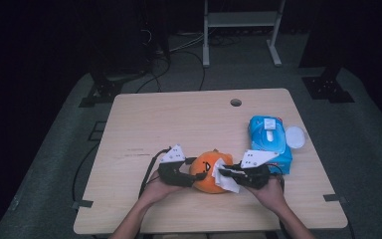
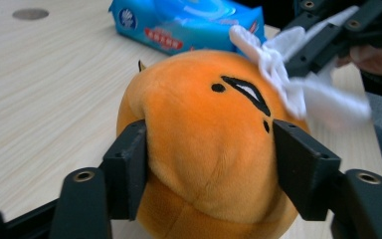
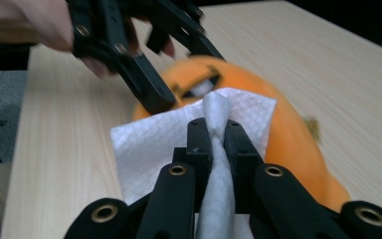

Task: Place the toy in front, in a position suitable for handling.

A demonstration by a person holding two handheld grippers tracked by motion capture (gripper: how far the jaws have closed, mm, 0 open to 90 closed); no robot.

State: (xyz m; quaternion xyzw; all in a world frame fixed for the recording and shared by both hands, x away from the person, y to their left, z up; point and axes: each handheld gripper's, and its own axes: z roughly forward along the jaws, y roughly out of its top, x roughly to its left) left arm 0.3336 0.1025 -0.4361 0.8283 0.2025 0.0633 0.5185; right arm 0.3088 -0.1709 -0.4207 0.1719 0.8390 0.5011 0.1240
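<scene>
Because the work in hand is wiping a soft toy, the items near the bench's front edge are arranged as a brace-and-wipe pair. Item one: left tool [image 1: 183, 175], jaws part-way closed and pressed into both flanks of the orange plush toy [image 1: 208, 171], evidently to keep it from rolling under the cloth. Item two: right tool [image 1: 235, 175], jaws clamped tight on a bunched white wipe [image 1: 225, 178], whose loose part is laid against the toy's face side. Item three, just beyond the right tool: blue wipes pack [image 1: 270, 141], its round white lid [image 1: 295, 136] flipped open to the side, likely the source of the wipe. Item four, far edge: a cable hole [image 1: 236, 102] in the bench [image 1: 144, 124].

View notes. The left gripper view gives the dents the pads [image 2: 128, 167] make in the plush and the stitched black eye [image 2: 246, 92], with the wipe [image 2: 283, 79] meeting the toy's upper shoulder. The right gripper view gives the wipe pinched into a ridge between its jaws and spread flat over the toy [image 3: 288, 134]. The high view alone gives the layout: toy central at the front, pack to its right, both hands entering from below.
</scene>
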